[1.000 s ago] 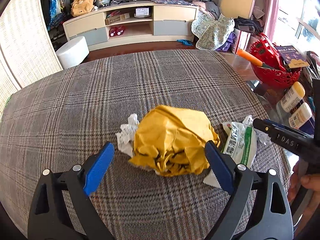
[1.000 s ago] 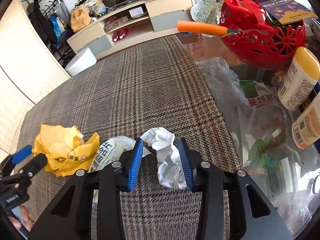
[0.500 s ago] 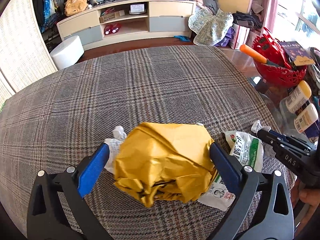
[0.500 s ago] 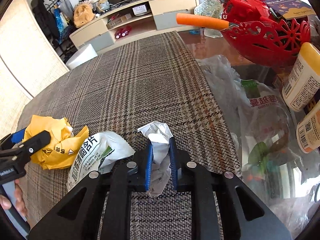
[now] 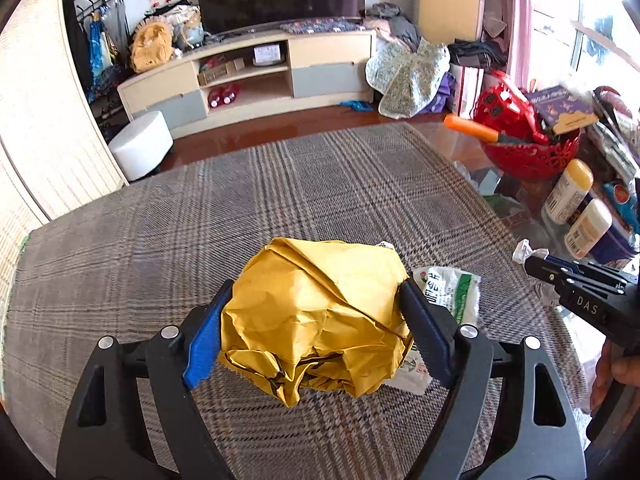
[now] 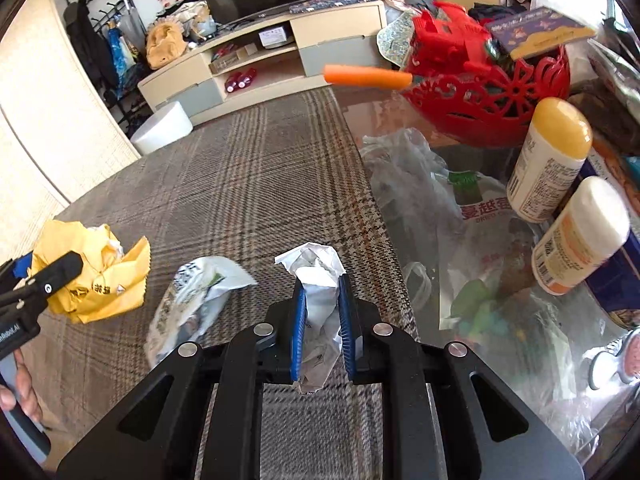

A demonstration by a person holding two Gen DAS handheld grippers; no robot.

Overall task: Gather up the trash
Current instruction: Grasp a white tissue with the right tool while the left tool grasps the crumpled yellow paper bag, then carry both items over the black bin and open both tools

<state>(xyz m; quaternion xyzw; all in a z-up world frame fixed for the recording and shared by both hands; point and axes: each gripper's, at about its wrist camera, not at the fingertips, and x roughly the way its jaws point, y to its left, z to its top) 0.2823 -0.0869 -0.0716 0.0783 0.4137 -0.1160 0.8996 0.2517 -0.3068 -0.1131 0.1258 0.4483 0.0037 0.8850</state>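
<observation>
Yellow wrapper [image 5: 316, 312] (crumpled) pinched by left gripper [image 5: 316, 336]; right gripper [image 6: 322, 332] clamps white wrapper [image 6: 318, 304].

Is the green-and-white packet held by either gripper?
No: the green-and-white packet lies loose on the plaid cloth, between both grippers.

bright daylight from window [image 5: 580, 20] at right, glare there; fisheye warp + dark corners.

Left claw [image 5: 316, 330] clamps crumpled yellow wrapper [image 5: 316, 312].
</observation>
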